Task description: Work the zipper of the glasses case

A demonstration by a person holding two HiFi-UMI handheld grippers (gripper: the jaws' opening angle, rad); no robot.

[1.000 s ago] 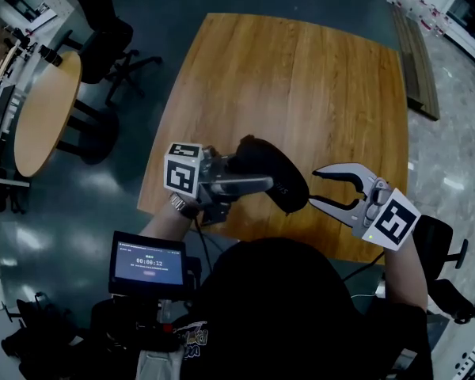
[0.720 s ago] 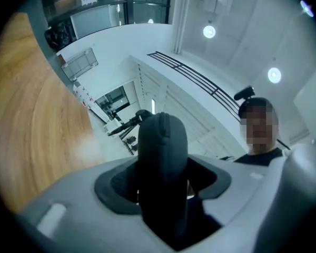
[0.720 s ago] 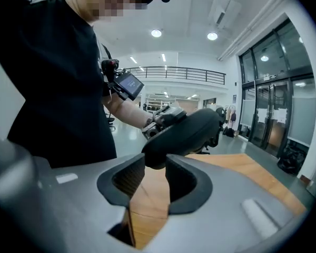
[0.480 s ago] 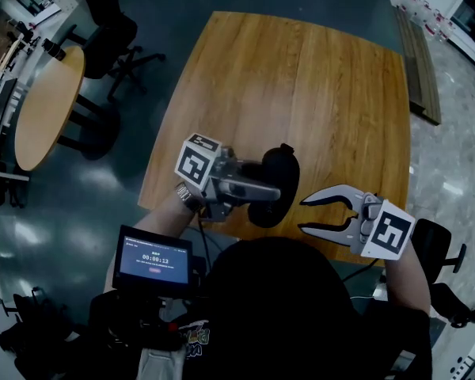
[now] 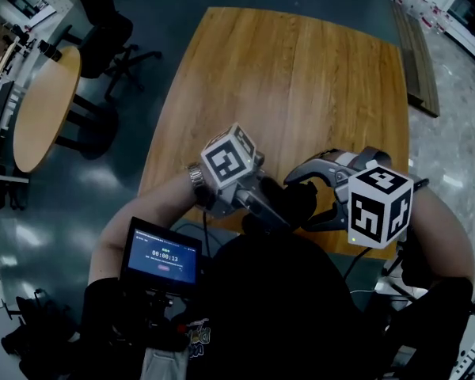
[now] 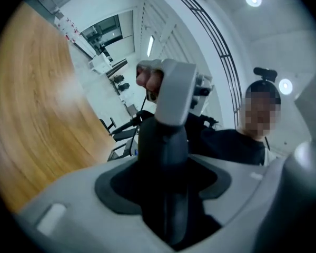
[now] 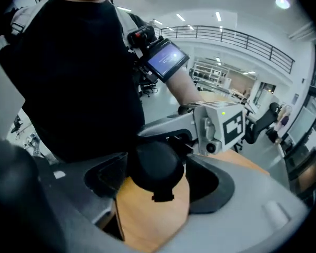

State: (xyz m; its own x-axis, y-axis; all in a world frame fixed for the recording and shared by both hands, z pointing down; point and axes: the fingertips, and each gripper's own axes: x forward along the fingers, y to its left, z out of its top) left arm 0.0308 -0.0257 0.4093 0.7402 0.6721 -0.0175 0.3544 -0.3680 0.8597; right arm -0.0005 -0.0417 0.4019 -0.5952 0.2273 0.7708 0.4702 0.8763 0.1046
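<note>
The left gripper (image 6: 166, 204) kept its fingers clenched on the black glasses case (image 7: 154, 165), above the near edge of the wooden table (image 5: 301, 77). The right gripper (image 7: 158, 191) had just been opening; its released fingers stood wide either side of the case's end.

Left gripper (image 5: 273, 208): clamped hard on the glasses case (image 7: 154, 165), pointing roughly level, marker cube turned up and outward.
Right gripper (image 5: 299, 200): jaws have just been opening and now stand wide, straddling the case's end with the pads clear of it; nose tilted downward.
Left forearm (image 5: 142, 224): bent in across the body, wrist right behind the cube.
Right forearm (image 5: 443, 228): elbow out wide, coming in from the right.
Right hand (image 6: 149, 79): fingers curled round its handle.
Together: both grippers tip to tip, close to the chest.
</note>
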